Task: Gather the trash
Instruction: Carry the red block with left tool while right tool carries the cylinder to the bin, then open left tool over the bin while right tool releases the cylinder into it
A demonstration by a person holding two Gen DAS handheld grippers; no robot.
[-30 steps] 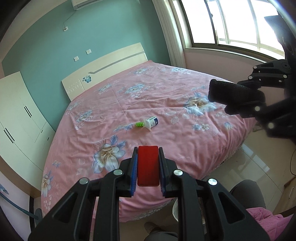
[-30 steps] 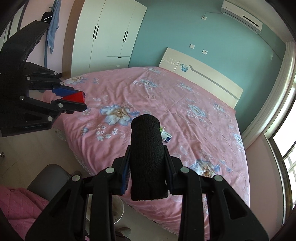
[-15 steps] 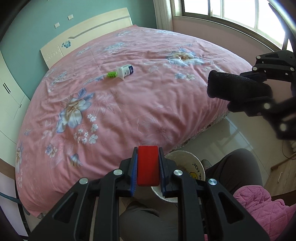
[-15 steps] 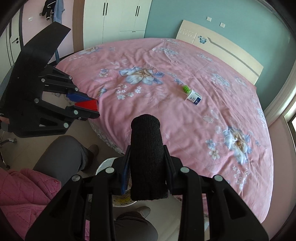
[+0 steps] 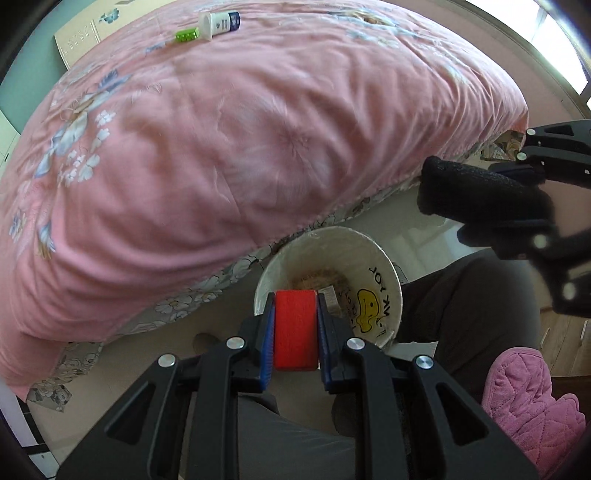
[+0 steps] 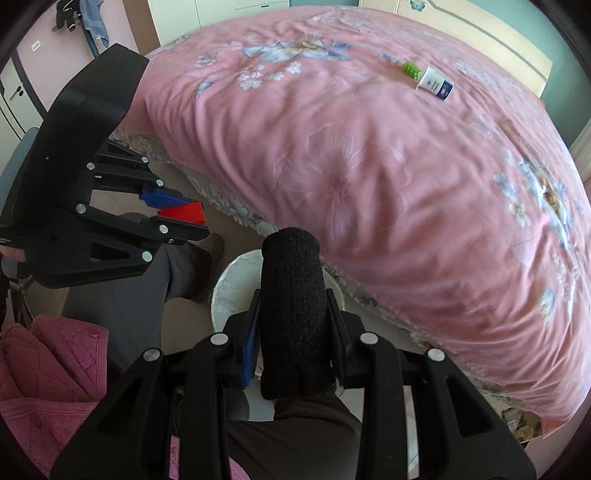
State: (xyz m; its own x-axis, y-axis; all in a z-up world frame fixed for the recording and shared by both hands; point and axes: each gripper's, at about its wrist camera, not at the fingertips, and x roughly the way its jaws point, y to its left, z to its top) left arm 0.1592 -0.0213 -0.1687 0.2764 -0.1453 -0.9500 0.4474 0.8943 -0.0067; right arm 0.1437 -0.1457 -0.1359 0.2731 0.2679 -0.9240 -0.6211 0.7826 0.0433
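Since the earlier frames, both grippers had been lowered from over the bed (image 5: 258, 129) to the white bin (image 5: 384, 266) on the floor at its edge. The left gripper (image 5: 295, 332) was clamped on a red block (image 5: 295, 328), held above the bin's rim; the right gripper (image 6: 293, 325) was closed around a black sock (image 6: 293, 314) over the same bin (its opening largely hidden by the sock). A white bottle (image 5: 219, 24) and a green piece (image 5: 186, 36) were left far up the bed, well apart from the bin. Inverted black lettering and a yellow cartoon face (image 5: 365, 306) were printed inside the bin; the words could not be read with certainty.
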